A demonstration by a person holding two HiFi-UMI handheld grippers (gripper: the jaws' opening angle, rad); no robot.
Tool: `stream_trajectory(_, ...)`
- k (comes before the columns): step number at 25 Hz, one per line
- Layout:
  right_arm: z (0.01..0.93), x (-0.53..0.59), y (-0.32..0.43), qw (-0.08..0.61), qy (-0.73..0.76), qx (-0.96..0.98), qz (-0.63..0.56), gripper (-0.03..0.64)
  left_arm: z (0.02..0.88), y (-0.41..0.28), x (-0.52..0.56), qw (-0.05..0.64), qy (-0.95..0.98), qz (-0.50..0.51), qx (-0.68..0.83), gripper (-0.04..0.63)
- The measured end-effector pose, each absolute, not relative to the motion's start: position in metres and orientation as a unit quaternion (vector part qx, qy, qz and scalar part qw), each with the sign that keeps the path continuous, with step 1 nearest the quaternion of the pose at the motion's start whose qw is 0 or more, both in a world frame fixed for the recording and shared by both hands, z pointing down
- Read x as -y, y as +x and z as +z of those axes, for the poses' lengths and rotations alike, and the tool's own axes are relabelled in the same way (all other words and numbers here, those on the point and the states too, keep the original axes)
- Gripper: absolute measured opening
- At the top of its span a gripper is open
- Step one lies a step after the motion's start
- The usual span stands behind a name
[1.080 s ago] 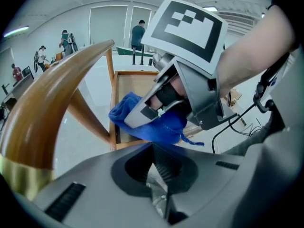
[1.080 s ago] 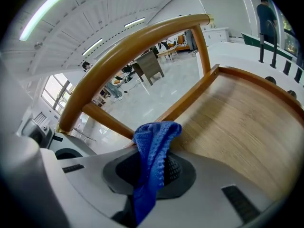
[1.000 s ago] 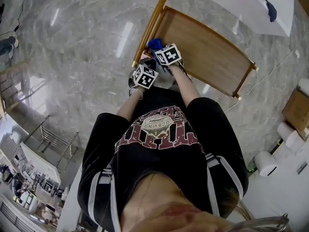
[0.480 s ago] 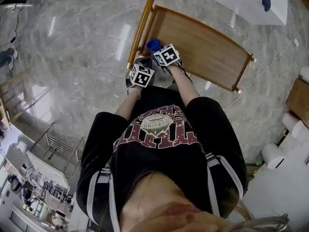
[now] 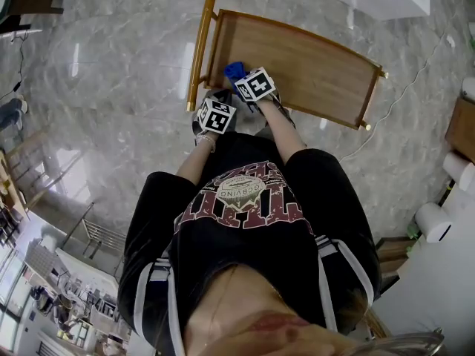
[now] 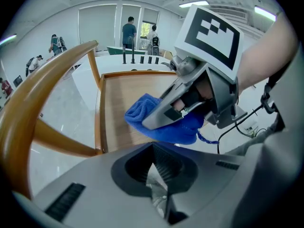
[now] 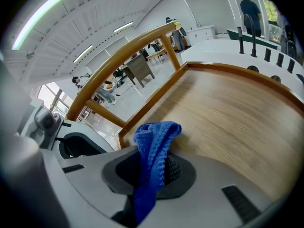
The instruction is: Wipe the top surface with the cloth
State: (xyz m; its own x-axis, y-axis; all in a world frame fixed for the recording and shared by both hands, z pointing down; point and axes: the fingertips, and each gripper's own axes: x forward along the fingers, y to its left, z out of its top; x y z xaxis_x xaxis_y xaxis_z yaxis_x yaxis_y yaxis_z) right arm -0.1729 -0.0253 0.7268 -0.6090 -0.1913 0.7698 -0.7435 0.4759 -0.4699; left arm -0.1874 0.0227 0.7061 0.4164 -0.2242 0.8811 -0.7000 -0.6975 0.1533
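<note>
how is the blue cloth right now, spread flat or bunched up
Bunched up: the blue terry cloth is pinched into a folded wad in the right gripper, not laid flat on the wooden tabletop.

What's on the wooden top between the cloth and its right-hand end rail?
Nothing. The head view shows the wooden top bare from the blue cloth to the right-hand end rail.
</note>
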Motion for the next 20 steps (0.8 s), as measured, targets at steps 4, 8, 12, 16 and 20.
stream_trajectory(4, 0.728, 0.023, -0.161, 0.329, 0.305, 0.789, 0.42, 0.055, 0.709, -0.179, -0.022, 0.259, 0.802, 0.462, 0.277, 0.048)
stream_trajectory(8, 0.729, 0.019, -0.148, 0.325, 0.314, 0.785, 0.424, 0.055, 0.711, -0.17, -0.022, 0.255, 0.804, 0.466, 0.268, 0.048)
stream_trajectory(12, 0.729, 0.016, -0.137, 0.318, 0.325, 0.78, 0.43, 0.055, 0.712, -0.16, -0.026, 0.249, 0.807, 0.472, 0.253, 0.048)
stream_trajectory(16, 0.728, 0.014, -0.128, 0.313, 0.336, 0.775, 0.434, 0.055, 0.712, -0.152, -0.028, 0.242, 0.81, 0.477, 0.239, 0.048)
stream_trajectory(20, 0.729, 0.011, -0.117, 0.309, 0.348, 0.771, 0.435, 0.055, 0.715, -0.145, -0.029, 0.239, 0.811, 0.483, 0.227, 0.048)
